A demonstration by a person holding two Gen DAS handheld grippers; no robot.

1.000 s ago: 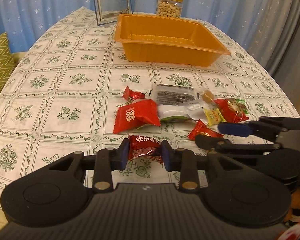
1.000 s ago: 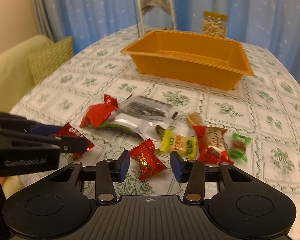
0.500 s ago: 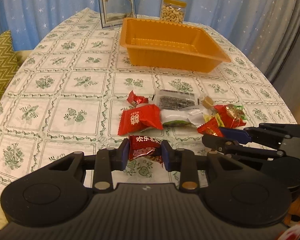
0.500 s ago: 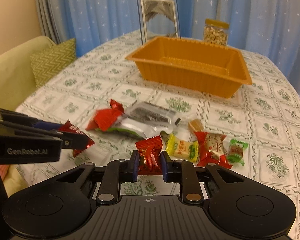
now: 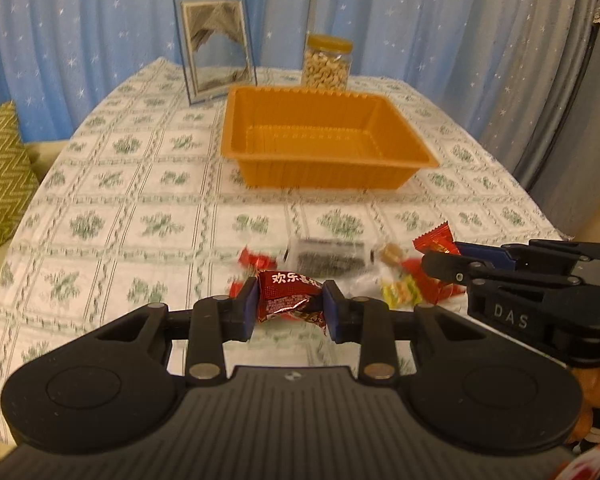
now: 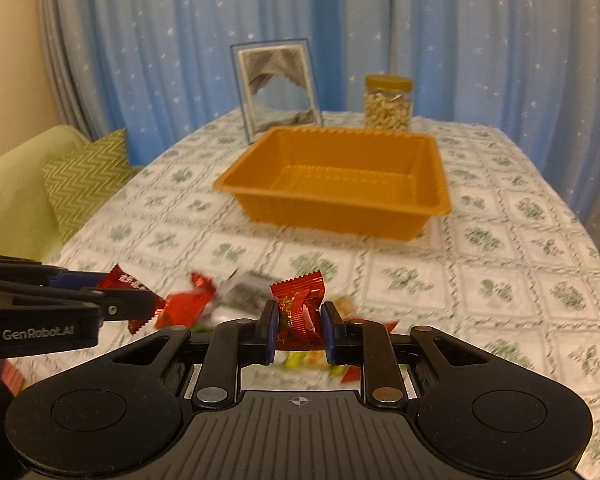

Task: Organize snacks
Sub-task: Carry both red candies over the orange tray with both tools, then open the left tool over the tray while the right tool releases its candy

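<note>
A dark red candy (image 5: 290,294) with white Chinese characters is clamped in the left tongs (image 5: 290,308). A bright red crinkled candy (image 6: 299,308) is clamped in the right tongs (image 6: 299,330). Both are held above the surface's (image 5: 140,200) near edge; the orange tray (image 5: 324,168) is seen near the far edge.

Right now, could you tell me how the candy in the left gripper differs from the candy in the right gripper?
The left gripper's candy is dark red with white Chinese characters and lies sideways between the pads; the right gripper's candy is brighter orange-red and stands upright, its crimped end above the pads. Both are foil-wrapped, clamped and held above the tablecloth, short of the orange tray.
</note>
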